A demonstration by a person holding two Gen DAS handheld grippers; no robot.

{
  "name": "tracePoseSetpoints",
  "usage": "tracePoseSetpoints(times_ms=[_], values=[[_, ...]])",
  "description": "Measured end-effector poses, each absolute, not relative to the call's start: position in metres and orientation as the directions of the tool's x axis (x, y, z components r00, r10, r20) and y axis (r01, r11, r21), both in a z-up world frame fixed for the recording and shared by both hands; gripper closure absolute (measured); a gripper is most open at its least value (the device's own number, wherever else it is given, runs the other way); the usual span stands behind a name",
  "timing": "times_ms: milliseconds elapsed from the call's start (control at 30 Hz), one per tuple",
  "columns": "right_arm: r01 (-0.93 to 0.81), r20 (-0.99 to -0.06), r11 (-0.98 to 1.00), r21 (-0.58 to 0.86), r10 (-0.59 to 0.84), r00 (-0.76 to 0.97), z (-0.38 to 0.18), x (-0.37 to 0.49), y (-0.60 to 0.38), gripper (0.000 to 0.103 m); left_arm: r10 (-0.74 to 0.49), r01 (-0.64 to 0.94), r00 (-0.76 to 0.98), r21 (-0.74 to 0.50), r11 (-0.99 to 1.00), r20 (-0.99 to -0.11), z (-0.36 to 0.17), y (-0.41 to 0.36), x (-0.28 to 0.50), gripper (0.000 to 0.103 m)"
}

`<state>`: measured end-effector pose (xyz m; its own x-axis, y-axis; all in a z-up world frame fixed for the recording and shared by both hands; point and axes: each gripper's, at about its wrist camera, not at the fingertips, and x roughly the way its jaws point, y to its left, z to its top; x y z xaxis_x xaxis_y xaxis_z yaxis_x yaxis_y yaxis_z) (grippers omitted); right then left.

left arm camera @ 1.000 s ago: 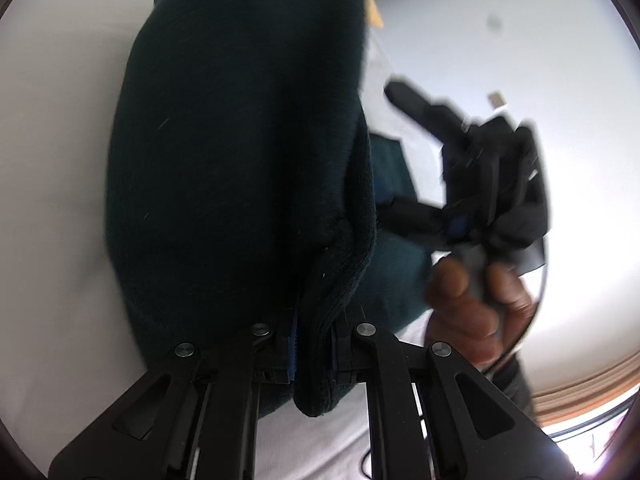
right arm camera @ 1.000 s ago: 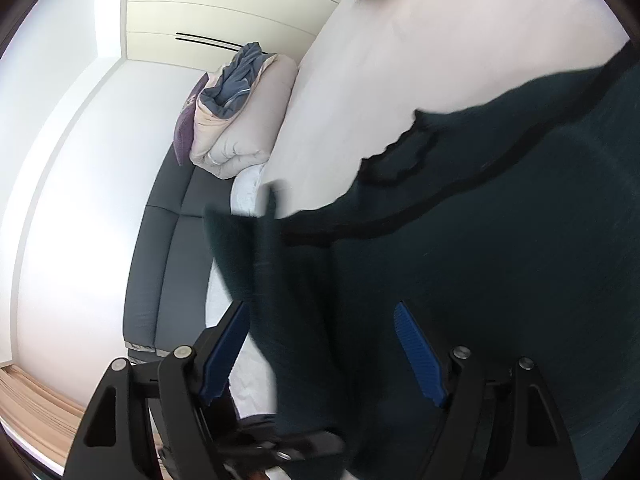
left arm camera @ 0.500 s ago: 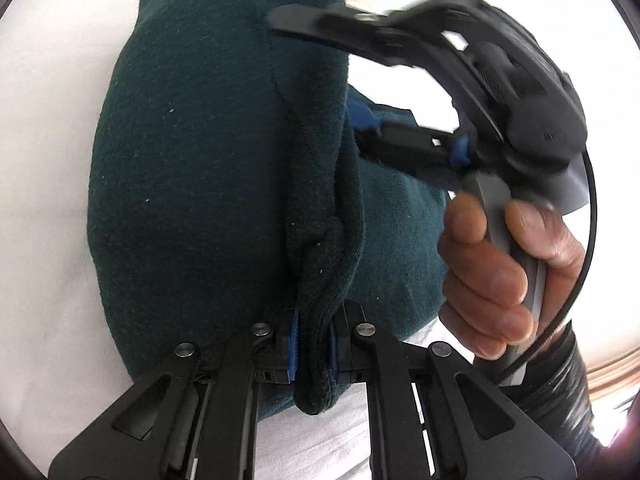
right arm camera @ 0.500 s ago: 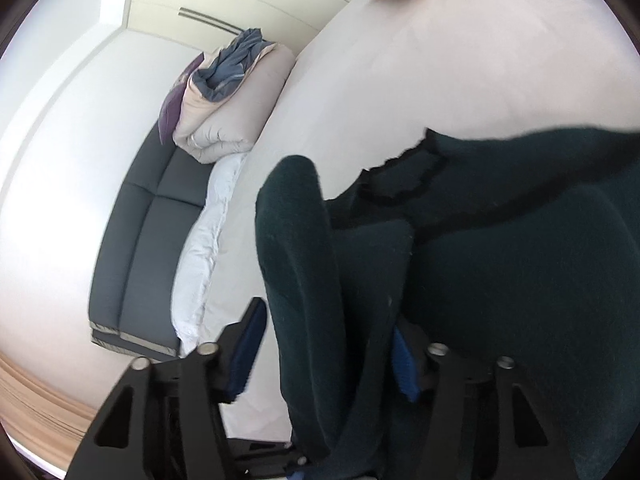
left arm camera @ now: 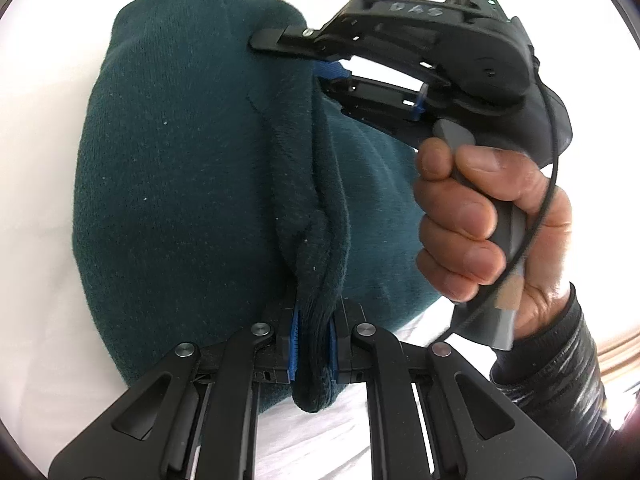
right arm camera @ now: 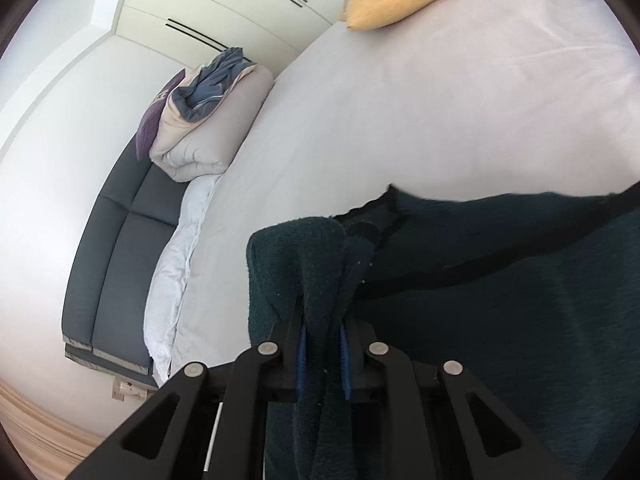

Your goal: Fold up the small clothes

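2 grippers on dark green garment [left arm camera: 192, 184]: left gripper [left arm camera: 313, 344] clamped on bunched edge; right gripper [right arm camera: 323, 360], wide a second ago, closing onto fold. Lift ready.

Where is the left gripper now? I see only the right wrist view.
Observer: The left gripper is shut on a raised fold of the green garment, at its near edge.
Operator: Is my gripper on that same fold?
Observer: Yes. The right gripper is farther along the same ridge, its jaws closing with cloth between them.
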<state>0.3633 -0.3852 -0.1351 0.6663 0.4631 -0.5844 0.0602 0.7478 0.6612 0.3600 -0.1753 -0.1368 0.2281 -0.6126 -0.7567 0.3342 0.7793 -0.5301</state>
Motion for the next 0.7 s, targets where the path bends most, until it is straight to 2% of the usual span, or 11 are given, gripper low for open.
tracePoseSetpoints(times_ms=[533, 700], values=[[0.135, -0.706, 0.841, 0.525, 0.341, 0.621, -0.111, 0.315, -0.484, 0.089, -0.588, 0.521, 0.201, -0.422, 0.742, -0.784, -0.114, -0.280, 0.338, 0.094], [0.163, -0.713, 0.837, 0.523, 0.325, 0.621, -0.116, 0.309, -0.509, 0.089, -0.581, 0.543, 0.207, -0.402, 0.737, -0.787, -0.113, -0.297, 0.335, 0.094]])
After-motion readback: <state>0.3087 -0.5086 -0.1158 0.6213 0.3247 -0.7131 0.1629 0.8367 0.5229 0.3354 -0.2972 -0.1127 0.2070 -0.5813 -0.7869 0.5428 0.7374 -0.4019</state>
